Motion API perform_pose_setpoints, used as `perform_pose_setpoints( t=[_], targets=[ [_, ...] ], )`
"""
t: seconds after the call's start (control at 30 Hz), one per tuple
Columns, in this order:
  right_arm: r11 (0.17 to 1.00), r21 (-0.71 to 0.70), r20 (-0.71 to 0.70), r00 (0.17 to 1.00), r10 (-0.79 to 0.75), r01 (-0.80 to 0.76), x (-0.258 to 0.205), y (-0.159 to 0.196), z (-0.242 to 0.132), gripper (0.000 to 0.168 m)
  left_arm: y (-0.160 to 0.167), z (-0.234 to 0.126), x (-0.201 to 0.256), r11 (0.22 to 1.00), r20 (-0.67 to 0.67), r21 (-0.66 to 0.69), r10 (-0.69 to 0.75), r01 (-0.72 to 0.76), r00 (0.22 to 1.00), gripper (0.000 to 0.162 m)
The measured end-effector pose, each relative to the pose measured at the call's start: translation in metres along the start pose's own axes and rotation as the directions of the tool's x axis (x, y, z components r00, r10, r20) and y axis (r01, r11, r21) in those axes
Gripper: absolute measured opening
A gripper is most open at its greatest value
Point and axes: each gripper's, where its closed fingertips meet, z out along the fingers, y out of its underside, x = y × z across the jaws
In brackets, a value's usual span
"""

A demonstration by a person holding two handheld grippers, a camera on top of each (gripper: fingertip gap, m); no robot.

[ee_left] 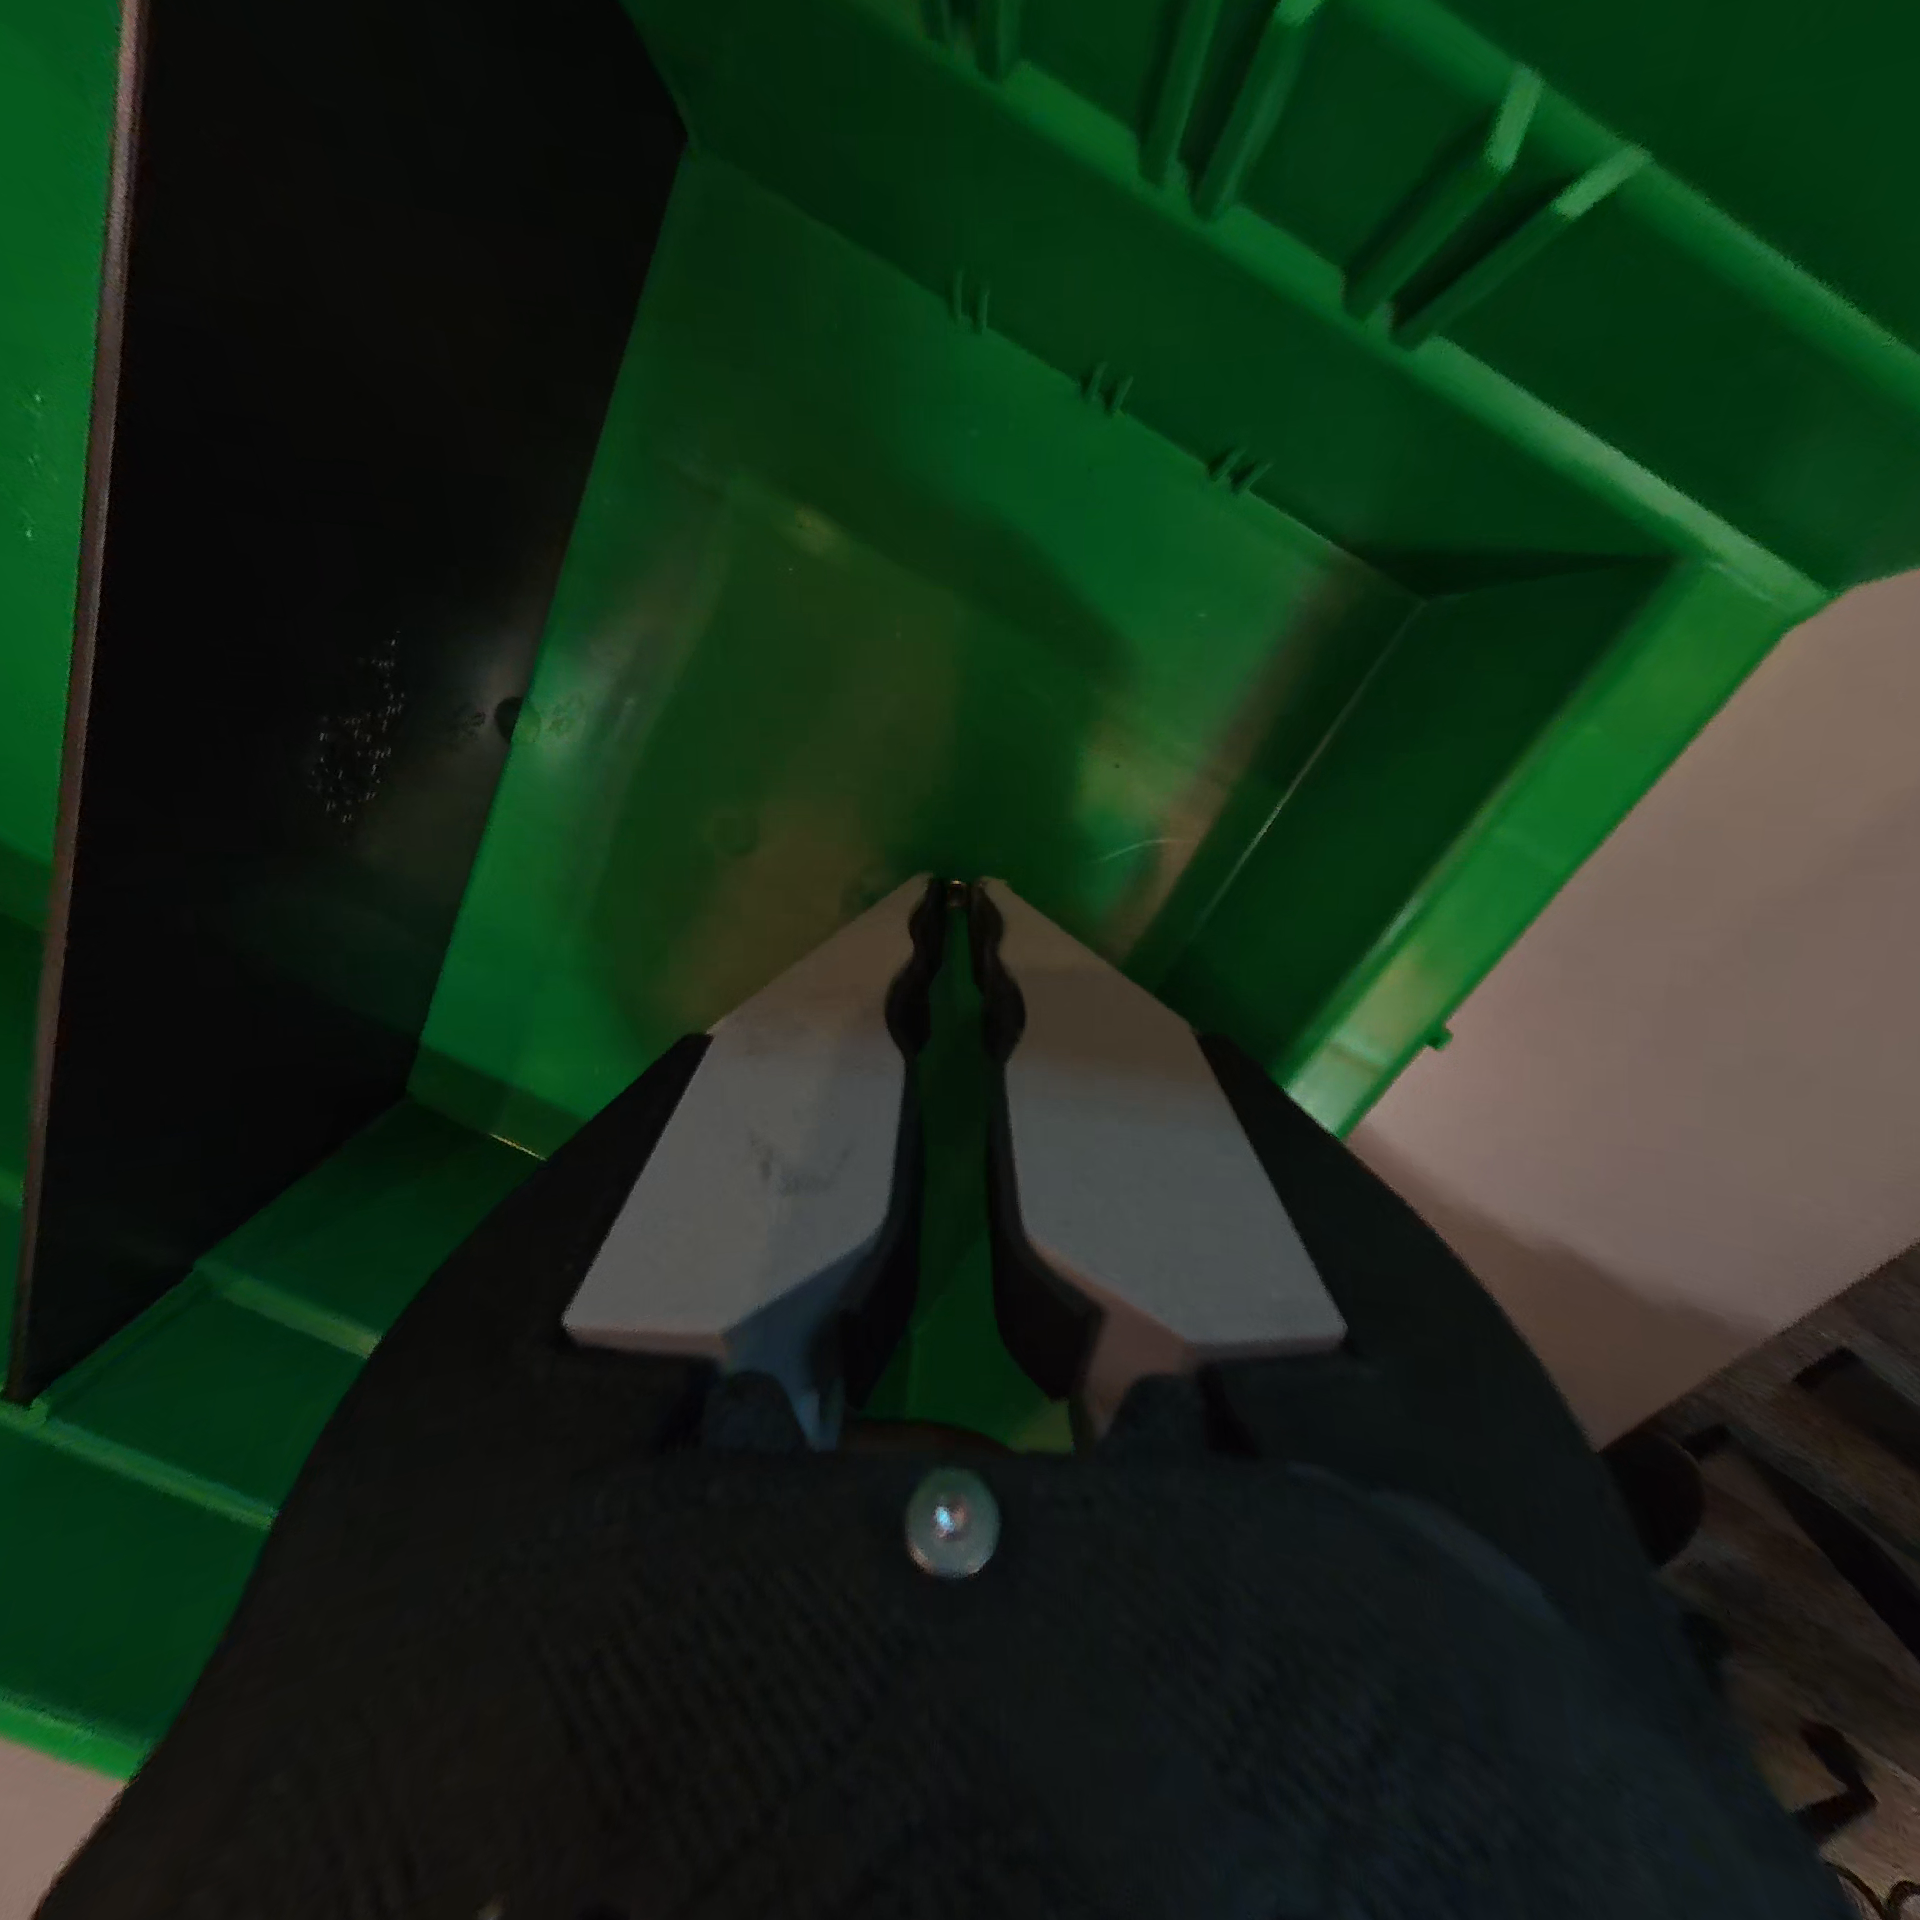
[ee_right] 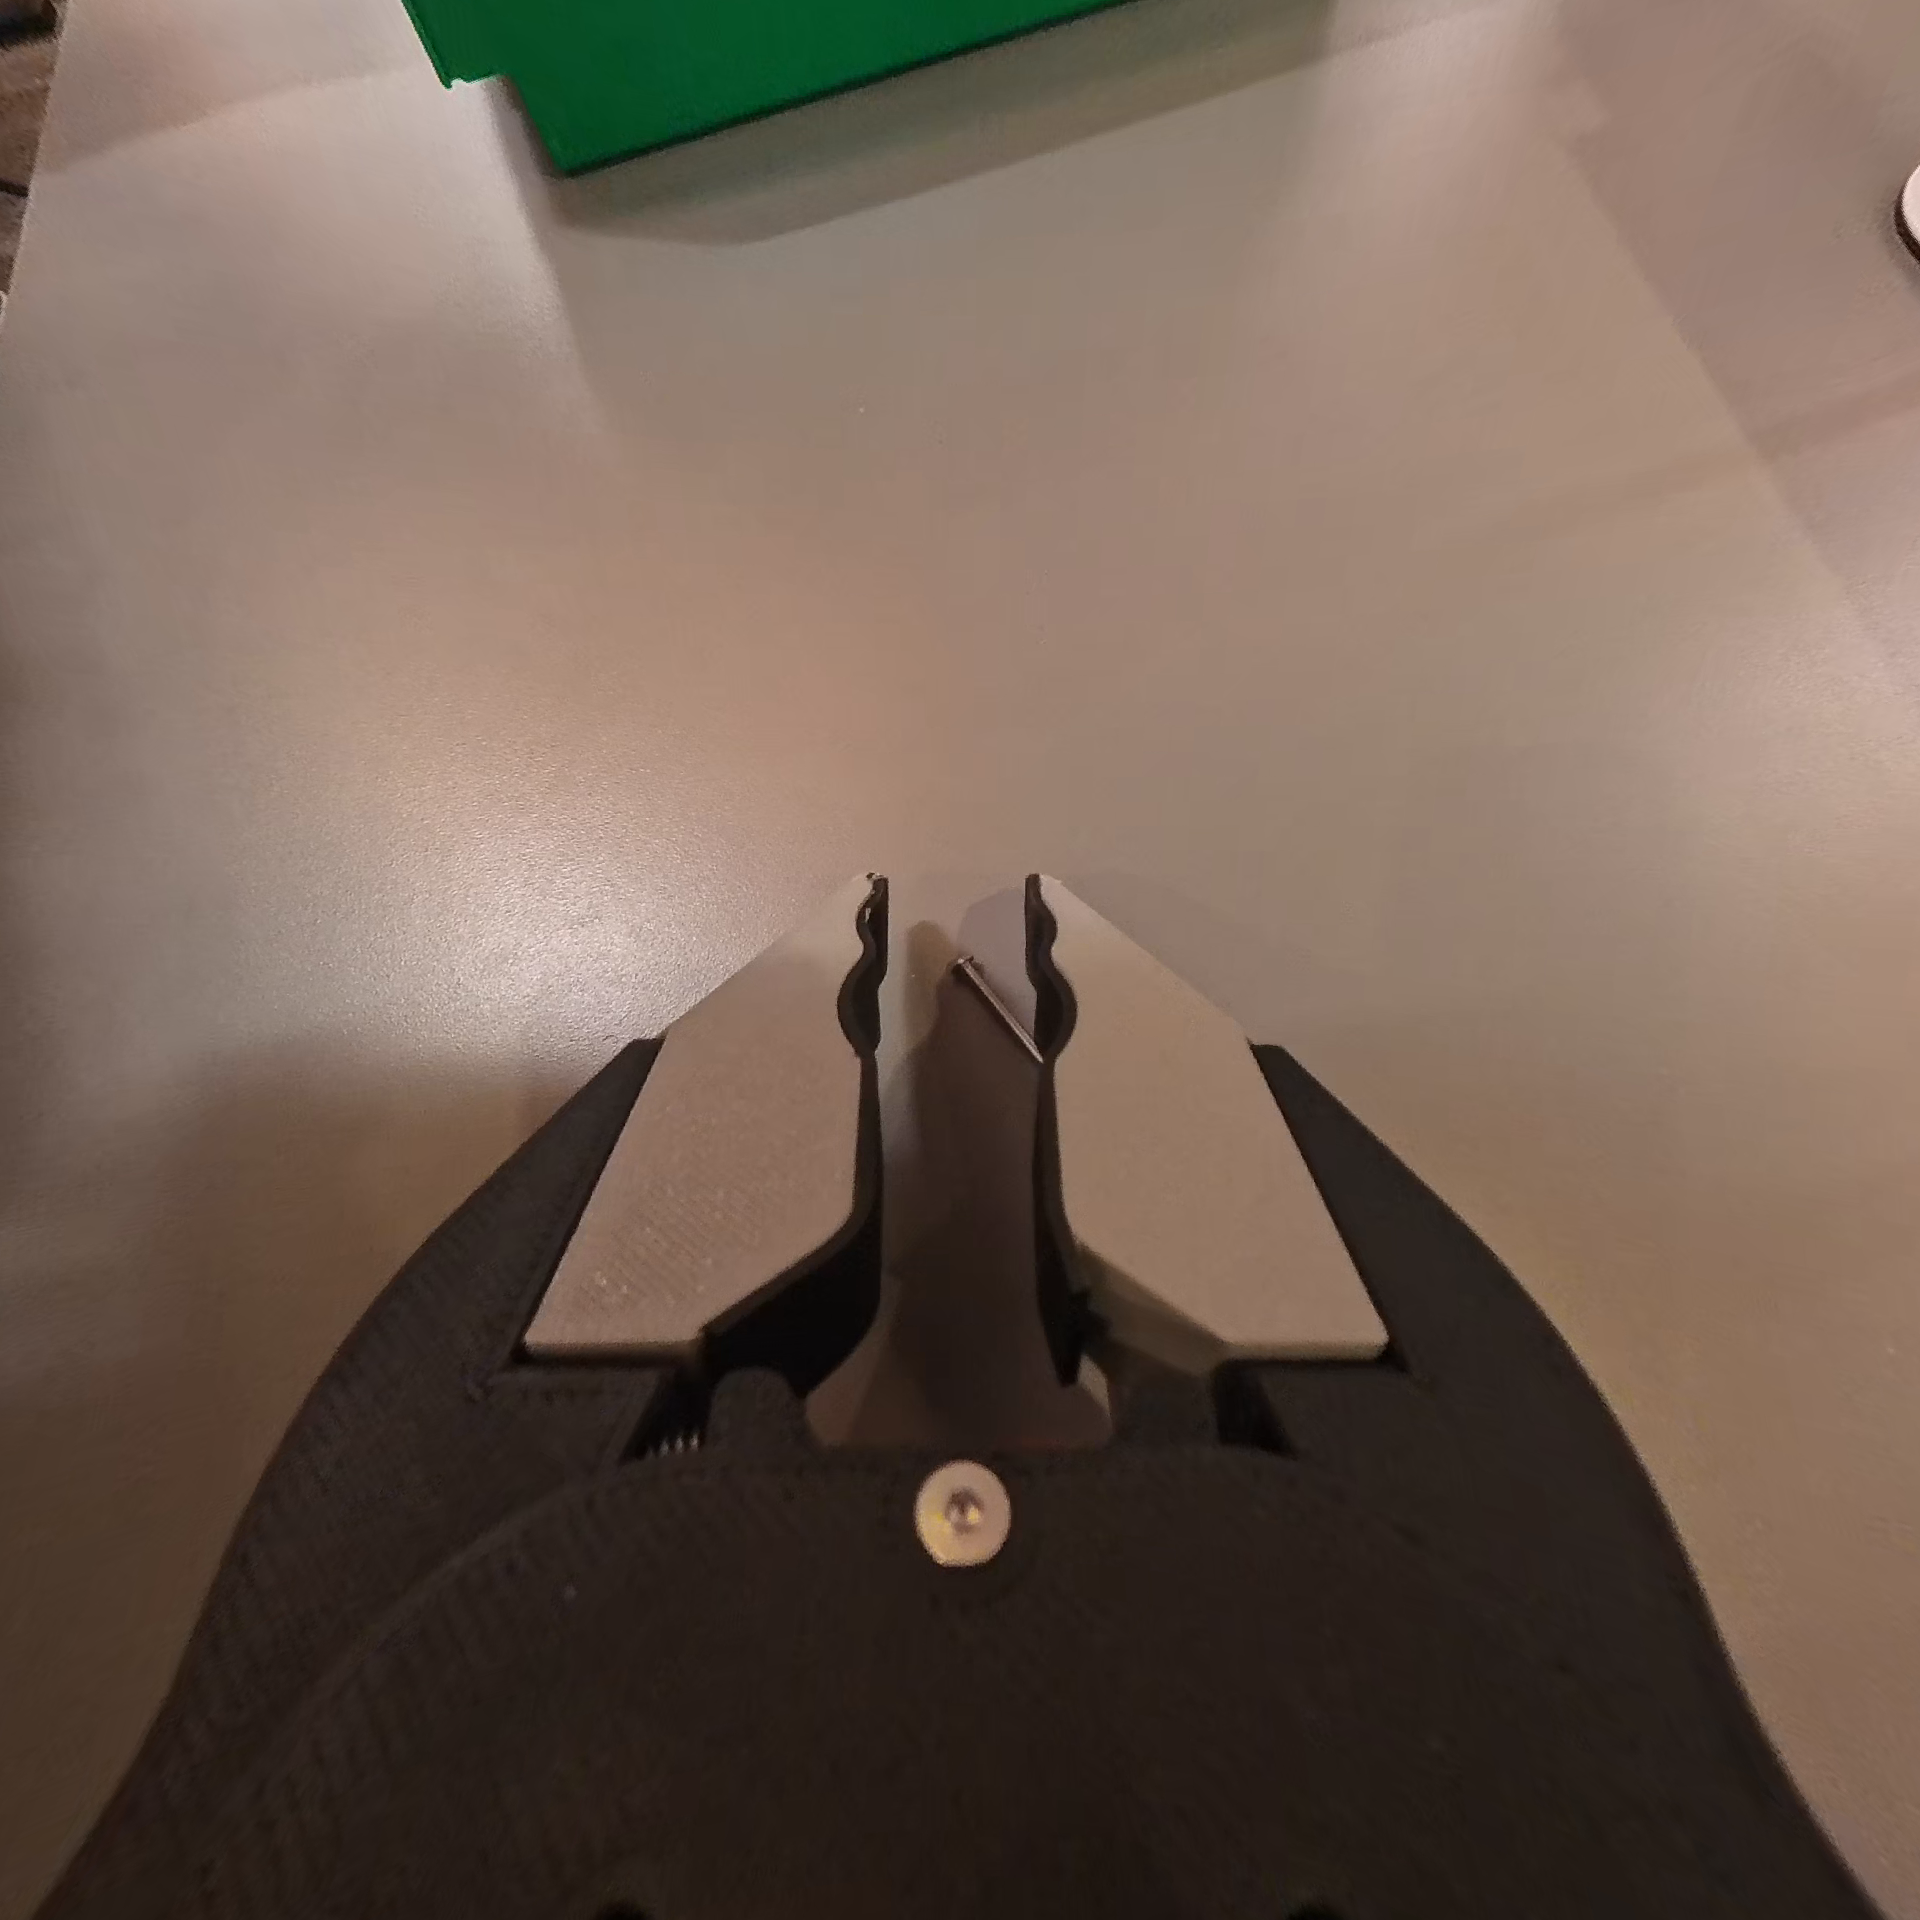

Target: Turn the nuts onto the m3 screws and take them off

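Note:
In the left wrist view my left gripper (ee_left: 957, 891) reaches into a green plastic bin (ee_left: 935, 644). Its jaws are nearly together, pinching a tiny dark metal part (ee_left: 955, 886) at the tips, seemingly a nut, just above the bin floor. In the right wrist view my right gripper (ee_right: 954, 885) is open and low over the pale table (ee_right: 1039, 520). A thin dark m3 screw (ee_right: 995, 1000) lies slanted between the fingers, its lower end hidden by the right finger (ee_right: 1143, 1091). It is not gripped.
A black compartment (ee_left: 312, 520) lies left of the green one. The bin's ribbed rim (ee_left: 1403, 208) runs across the top. The green bin's corner (ee_right: 727, 94) shows beyond my right gripper. A white round object (ee_right: 1908, 223) sits at the right edge. Patterned floor (ee_left: 1818, 1507) lies beyond the table edge. The gap from one gripper's tips to the other's is roughly 35 centimeters. My left gripper is the nearer one to the black compartment (ee_left: 312, 520): about 10 centimeters, against 35 centimeters.

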Motion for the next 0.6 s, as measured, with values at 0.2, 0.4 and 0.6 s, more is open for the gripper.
perform_pose_setpoints(
  t=[0.2,0.4,0.6],
  targets=[
    [1.000,-0.002,0.001,1.000,-0.003,0.003,-0.0008,0.0003,0.0003,0.023,-0.0004,0.0001,-0.0001,1.000,0.004,-0.012,0.014,-0.014,1.000,0.002],
    [1.000,-0.003,0.000,1.000,-0.004,0.004,-0.0008,0.0003,0.0004,0.023,-0.0027,0.0001,0.0004,0.999,-0.017,0.021,-0.033,0.033,0.999,0.002],
    [1.000,-0.001,-0.002,1.000,-0.005,0.005,-0.0010,0.0003,0.0003,0.023,-0.0066,-0.0075,0.0008,0.999,-0.033,0.017,-0.028,0.028,0.999,0.000]
  ],
)
